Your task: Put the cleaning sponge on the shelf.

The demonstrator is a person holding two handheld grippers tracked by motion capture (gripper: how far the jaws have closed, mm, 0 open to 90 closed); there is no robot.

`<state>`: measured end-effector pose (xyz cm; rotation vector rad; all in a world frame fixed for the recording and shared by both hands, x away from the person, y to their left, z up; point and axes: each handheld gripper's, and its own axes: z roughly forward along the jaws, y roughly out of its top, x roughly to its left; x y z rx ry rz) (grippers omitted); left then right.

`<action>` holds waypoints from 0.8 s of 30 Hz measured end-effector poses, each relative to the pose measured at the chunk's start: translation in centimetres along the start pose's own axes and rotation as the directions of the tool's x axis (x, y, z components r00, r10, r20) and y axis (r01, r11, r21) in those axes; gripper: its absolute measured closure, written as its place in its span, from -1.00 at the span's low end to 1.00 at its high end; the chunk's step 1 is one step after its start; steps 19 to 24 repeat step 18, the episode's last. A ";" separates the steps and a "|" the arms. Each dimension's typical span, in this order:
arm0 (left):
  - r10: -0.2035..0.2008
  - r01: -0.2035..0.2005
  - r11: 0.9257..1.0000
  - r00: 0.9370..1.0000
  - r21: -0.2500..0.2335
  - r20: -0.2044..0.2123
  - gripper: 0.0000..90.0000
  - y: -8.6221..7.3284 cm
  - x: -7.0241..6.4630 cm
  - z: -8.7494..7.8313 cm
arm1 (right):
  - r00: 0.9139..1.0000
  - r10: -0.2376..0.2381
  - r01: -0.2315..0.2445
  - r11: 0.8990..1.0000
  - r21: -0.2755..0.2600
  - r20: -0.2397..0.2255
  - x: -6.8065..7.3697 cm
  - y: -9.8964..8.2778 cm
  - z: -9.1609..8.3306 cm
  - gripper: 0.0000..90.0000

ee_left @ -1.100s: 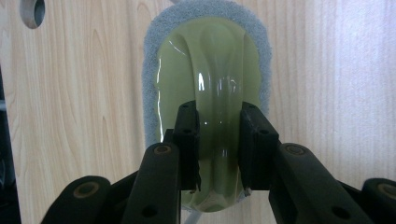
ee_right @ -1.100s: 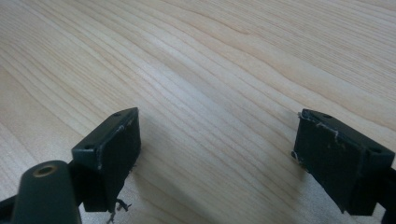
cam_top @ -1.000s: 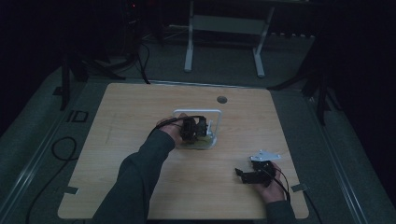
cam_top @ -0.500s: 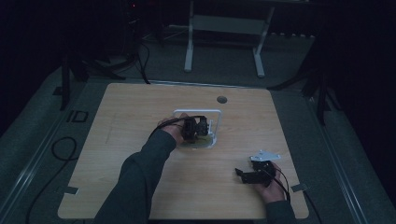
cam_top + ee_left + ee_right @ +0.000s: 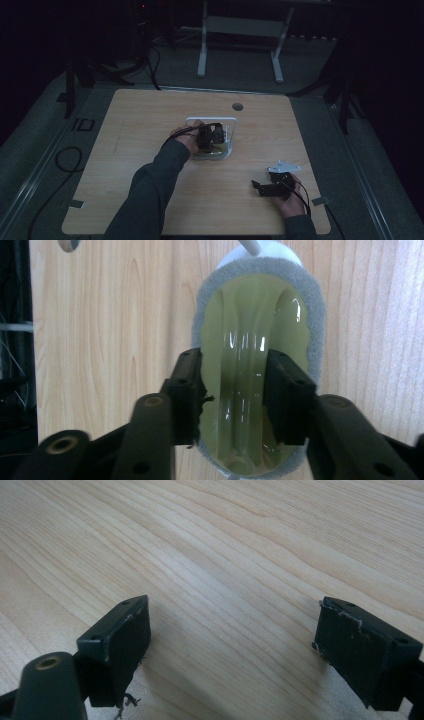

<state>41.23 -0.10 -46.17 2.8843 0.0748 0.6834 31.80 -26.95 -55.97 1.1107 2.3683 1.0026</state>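
Observation:
An oval yellow-green glossy pad (image 5: 250, 315) with a grey fuzzy rim lies on the wooden table. A raised ridge runs down its middle. My left gripper (image 5: 234, 390) points down at it, with both jaws pressed against the sides of that ridge. In the high view this gripper (image 5: 210, 137) sits at the table's middle, over the pad (image 5: 214, 154) and inside a white wire frame (image 5: 234, 131). My right gripper (image 5: 232, 645) is open over bare wood with nothing between its jaws. It rests low near the front right edge (image 5: 260, 188).
A white rounded piece (image 5: 260, 251) touches the pad's far end. A round grommet hole (image 5: 238, 106) sits in the table's back part. The person's left sleeve (image 5: 150, 185) crosses the front middle. Dark floor, cables and a stand base (image 5: 240, 30) surround the table.

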 end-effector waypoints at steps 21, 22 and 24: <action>-0.073 0.070 0.996 0.996 -0.048 -0.047 -0.02 -1.1 -1.1 -3.5 | 1.000 -0.002 0.002 1.000 0.000 0.001 0.0 0.0 0.0 -0.68; -0.073 0.070 0.996 0.996 -0.048 -0.047 -0.02 -1.1 -1.1 -3.5 | 1.000 -0.002 0.002 1.000 0.000 0.001 0.0 0.0 0.0 -0.68; -0.073 0.070 0.996 0.996 -0.048 -0.047 -0.02 -1.1 -1.1 -3.5 | 1.000 -0.002 0.002 1.000 0.000 0.001 0.0 0.0 0.0 -0.68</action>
